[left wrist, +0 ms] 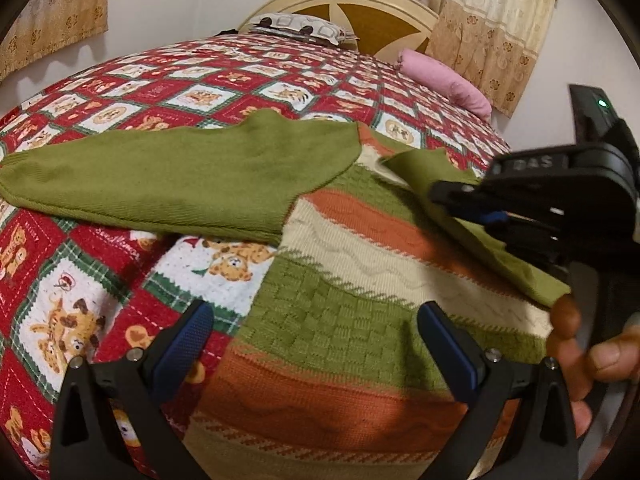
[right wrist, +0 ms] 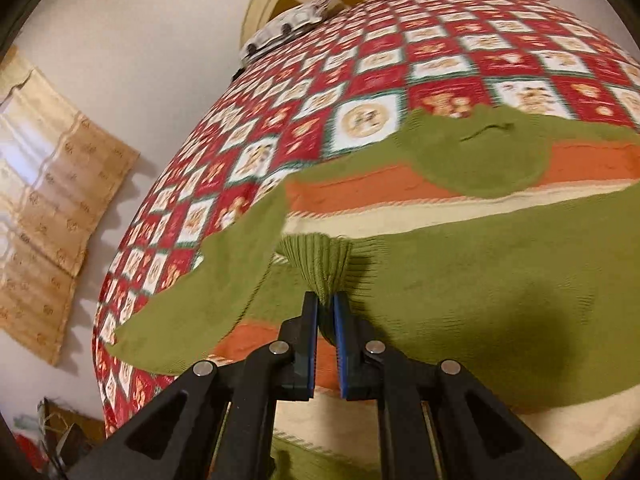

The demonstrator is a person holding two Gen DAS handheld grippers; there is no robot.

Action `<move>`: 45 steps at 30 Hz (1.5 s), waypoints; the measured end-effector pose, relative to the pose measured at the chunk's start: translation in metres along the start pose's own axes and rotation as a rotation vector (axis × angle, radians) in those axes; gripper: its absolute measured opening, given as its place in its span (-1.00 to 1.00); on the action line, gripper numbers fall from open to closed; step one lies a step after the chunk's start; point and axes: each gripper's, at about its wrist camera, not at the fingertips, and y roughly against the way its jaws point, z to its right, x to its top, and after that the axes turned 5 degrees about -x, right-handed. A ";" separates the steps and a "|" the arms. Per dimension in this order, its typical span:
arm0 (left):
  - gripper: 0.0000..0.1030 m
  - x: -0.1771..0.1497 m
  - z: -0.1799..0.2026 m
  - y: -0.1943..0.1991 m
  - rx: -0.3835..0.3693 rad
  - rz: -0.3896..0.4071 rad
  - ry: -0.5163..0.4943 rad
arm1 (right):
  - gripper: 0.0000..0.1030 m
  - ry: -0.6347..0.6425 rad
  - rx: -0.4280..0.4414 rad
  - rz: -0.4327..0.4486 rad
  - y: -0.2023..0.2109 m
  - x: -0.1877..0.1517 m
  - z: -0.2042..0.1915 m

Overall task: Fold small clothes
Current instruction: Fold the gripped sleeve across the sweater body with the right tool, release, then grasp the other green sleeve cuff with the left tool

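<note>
Folding the striped knit sweater (left wrist: 360,248) spread mid-bedspread (left wrist: 120,280): right gripper (right wrist: 326,320) pinched tight on its green ribbed cuff (right wrist: 320,264); left gripper (left wrist: 316,344) wide open, empty, above the hem. Best carrying the sleeve flat across, avoiding bunching.

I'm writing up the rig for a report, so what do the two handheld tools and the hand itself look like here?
Both tools are matte black plastic with triangular cut-outs, silver round pivot bolts and blue textured pads on the fingers. Seen from the left tool, the right tool has a blocky black body with faint grey embossed lettering and a small green light on top. The bare hand beside it shows no sleeve. No cables are visible.
</note>
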 end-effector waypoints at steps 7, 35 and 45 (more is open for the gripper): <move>1.00 0.000 -0.003 0.001 -0.005 0.008 0.023 | -0.79 -0.012 0.094 -0.056 -0.022 0.001 -0.004; 1.00 -0.001 0.004 -0.005 0.049 -0.018 -0.016 | -0.36 0.032 -0.494 0.183 0.113 -0.033 0.177; 1.00 -0.004 0.009 -0.003 0.096 -0.074 -0.109 | 0.15 0.100 -0.521 0.192 0.109 -0.041 0.163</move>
